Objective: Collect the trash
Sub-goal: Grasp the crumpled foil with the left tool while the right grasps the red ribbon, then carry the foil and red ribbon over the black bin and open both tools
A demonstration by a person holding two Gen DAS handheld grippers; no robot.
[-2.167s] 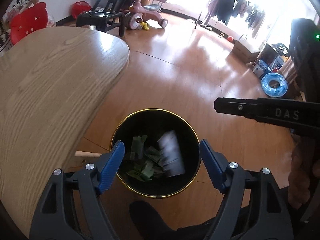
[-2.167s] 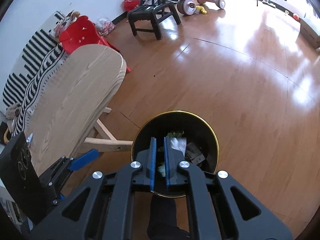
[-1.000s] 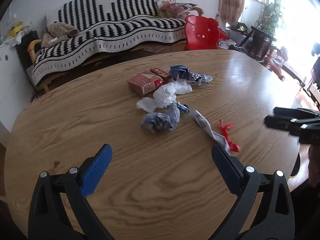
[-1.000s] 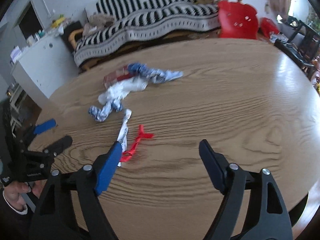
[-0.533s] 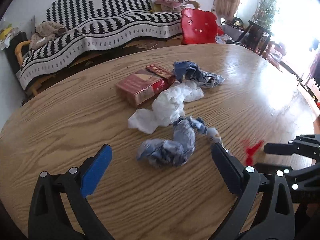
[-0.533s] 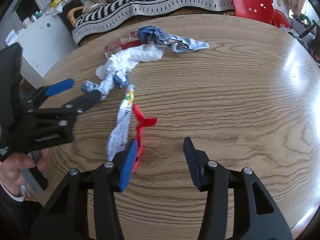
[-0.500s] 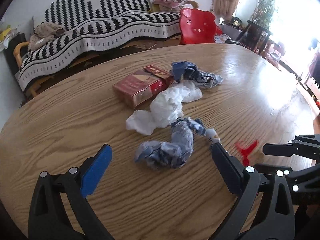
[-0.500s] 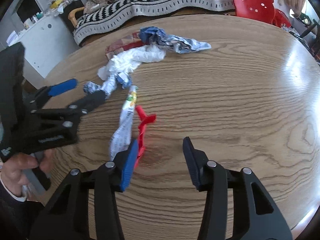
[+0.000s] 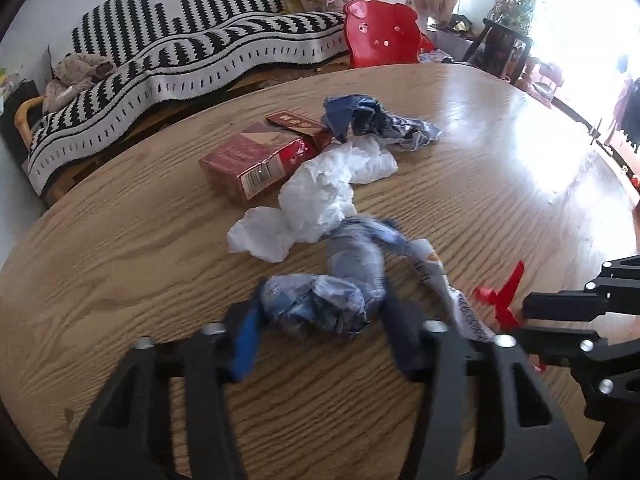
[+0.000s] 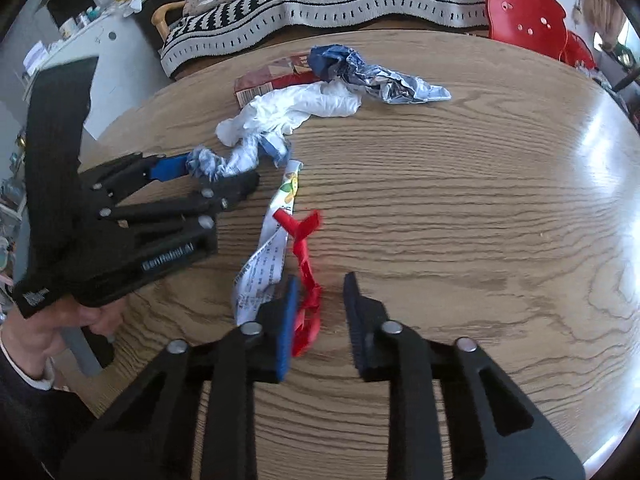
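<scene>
On the wooden table point(image 9: 500, 184), both grippers' jaws have just been closing but neither pinches yet — the left gripper point(image 9: 320, 330) straddles the crumpled blue wrapper point(image 9: 320, 304), the right gripper point(image 10: 320, 312) the red plastic strip point(image 10: 306, 276) — light, limp scraps probably best nipped mid-bunch.

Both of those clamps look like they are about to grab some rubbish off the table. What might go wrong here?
The left gripper, its jaws just closing, straddles one end of a crumpled blue wrapper lying against the white tissue, so the tissue may drag along. The right gripper, jaws also closing, has the thin red scrap beside one pad only; it could slip out. The long white wrapper touching it might get nudged.
</scene>
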